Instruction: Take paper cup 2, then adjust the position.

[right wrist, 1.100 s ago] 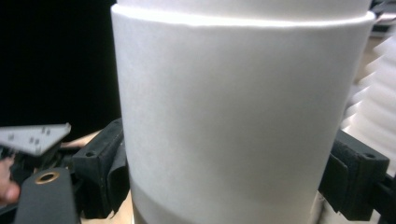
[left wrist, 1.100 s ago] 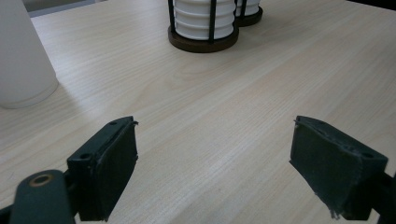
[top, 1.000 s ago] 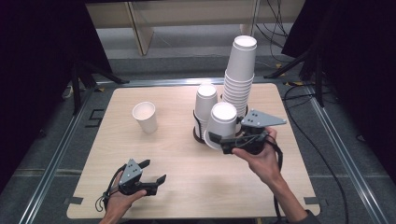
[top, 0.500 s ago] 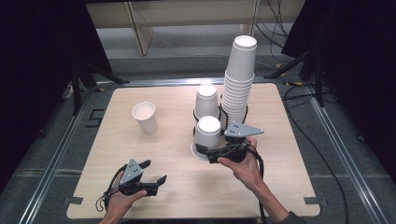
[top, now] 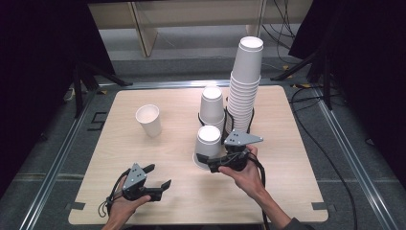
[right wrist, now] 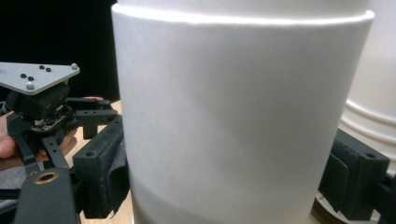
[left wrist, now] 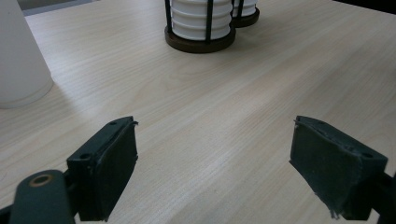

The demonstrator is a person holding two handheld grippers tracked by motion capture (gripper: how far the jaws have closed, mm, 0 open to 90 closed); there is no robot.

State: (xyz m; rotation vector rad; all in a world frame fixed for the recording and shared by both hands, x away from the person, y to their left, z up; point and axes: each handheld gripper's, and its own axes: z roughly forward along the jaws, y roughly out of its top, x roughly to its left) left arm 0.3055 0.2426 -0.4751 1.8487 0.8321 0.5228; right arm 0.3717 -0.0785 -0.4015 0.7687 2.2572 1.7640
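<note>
A person's right gripper [top: 208,162] clasps an upside-down white paper cup [top: 208,145] near the middle of the wooden bench [top: 119,143], its jaws pressed against the cup's lower wall on either side. In the right gripper view the cup [right wrist: 233,116] stands between the two black pads, gripped low, probably so that it stays steady and level as it is carried or set down. Whether its rim already touches the bench cannot be told. Just behind it stand two black wire holders: one keeps a short stack of inverted cups [top: 212,106], the other a tall stack [top: 245,86], the likely source or destination of the held cup. A single cup [top: 149,120] stands mouth-up, well apart to the left. The left gripper [top: 157,177] rests low at the near edge of the bench, its jaws spread wide with nothing between them, as the left gripper view [left wrist: 212,163] confirms; it appears to be waiting, pointed toward the holders and ready to assist.
</note>
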